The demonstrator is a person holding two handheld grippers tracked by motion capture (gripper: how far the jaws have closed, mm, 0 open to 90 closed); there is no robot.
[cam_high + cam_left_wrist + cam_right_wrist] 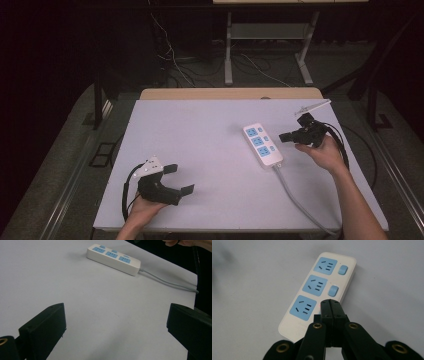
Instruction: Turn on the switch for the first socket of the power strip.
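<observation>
While closed, right tongs (331,305) over power strip (317,292)

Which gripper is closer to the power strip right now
Right. The right gripper sits just beside the power strip, fingers shut; the left gripper rests open near the table's front left.

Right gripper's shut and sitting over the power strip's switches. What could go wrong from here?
The right gripper, jaws pressed together, hides the third blue switch, so it could miss or hit a socket. The power strip lies loose on the table; a sideways push may slide it. The left gripper is open and far off, not bracing it.
</observation>
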